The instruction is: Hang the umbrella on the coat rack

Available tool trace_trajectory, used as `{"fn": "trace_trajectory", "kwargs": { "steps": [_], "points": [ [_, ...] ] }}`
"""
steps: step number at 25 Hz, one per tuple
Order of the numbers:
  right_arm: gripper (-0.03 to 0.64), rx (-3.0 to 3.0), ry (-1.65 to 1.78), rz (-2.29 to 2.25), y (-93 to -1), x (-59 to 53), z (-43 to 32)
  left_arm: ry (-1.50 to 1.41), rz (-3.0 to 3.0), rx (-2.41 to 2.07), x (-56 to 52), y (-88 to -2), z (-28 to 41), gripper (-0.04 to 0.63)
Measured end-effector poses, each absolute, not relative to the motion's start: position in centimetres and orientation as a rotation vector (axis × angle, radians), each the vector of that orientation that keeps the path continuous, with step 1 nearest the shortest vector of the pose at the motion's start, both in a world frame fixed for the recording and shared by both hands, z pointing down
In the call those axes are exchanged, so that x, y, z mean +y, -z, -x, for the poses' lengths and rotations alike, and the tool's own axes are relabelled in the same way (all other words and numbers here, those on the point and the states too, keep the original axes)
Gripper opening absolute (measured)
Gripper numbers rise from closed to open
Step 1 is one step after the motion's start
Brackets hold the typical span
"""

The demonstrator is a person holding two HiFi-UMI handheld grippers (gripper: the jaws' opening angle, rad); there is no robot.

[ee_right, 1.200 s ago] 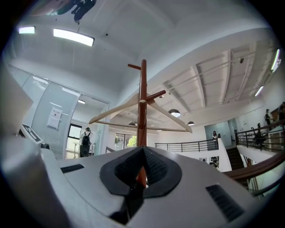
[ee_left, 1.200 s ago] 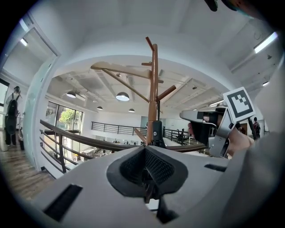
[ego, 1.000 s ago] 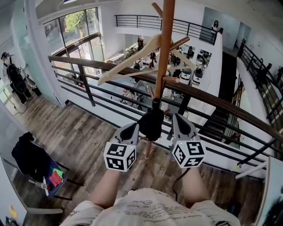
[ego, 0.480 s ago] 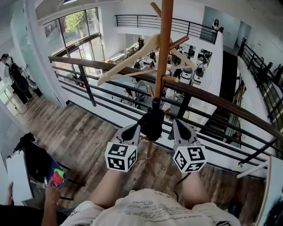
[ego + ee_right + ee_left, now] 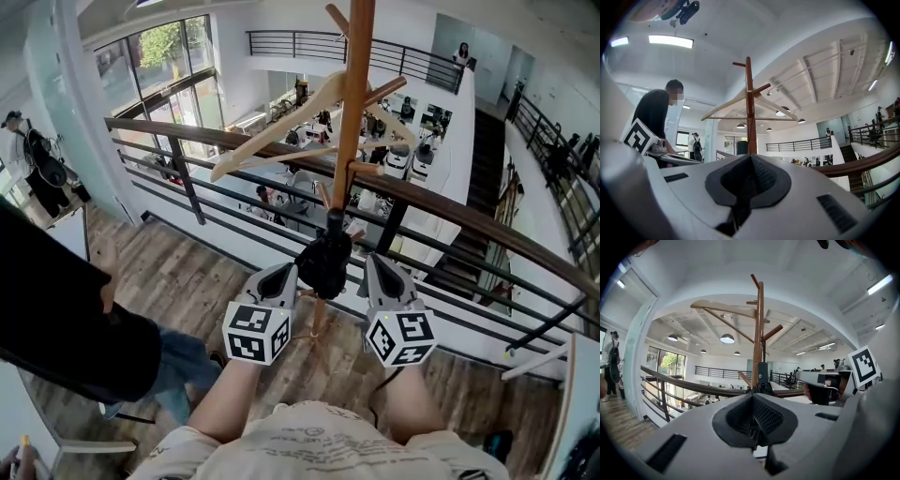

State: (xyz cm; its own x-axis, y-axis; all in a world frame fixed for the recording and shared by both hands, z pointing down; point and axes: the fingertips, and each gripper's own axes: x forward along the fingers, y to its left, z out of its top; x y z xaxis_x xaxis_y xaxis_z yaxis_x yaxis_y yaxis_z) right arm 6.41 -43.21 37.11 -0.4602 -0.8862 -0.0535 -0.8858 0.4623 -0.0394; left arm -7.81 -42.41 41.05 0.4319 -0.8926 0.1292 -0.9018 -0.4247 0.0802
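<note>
The wooden coat rack [image 5: 349, 112] stands straight ahead of me, and it fills the middle of the left gripper view [image 5: 760, 333] and the right gripper view [image 5: 749, 108]. A folded black umbrella [image 5: 323, 263] hangs low against its pole, by a short peg. The umbrella's dark end shows just past the jaws, as umbrella [image 5: 762, 374] and umbrella [image 5: 742, 147]. My left gripper [image 5: 280, 274] sits just left of it and my right gripper [image 5: 379, 265] just right, neither touching. Both the left gripper [image 5: 754, 398] and the right gripper [image 5: 750, 160] are shut with nothing between the jaws.
A wooden hanger [image 5: 281, 122] hangs high on the rack. Behind the rack runs a dark balcony railing [image 5: 234, 141], with a drop to a lower floor beyond. A person in a black top [image 5: 66, 323] stands close at my left, also seen as person [image 5: 655, 117].
A person in black has walked into the left of the head view, hiding the chair there. Both grippers and the umbrella have stayed about where they were.
</note>
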Motion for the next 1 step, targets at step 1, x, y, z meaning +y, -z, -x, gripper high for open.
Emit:
{"fn": "trace_trajectory", "kwargs": {
  "steps": [1],
  "points": [
    [0.002, 2.629, 0.012, 1.598, -37.16, -43.32, -6.36, -0.101, -2.539, -1.602, -42.48, -41.05, 7.88, 0.005]
  ]
}}
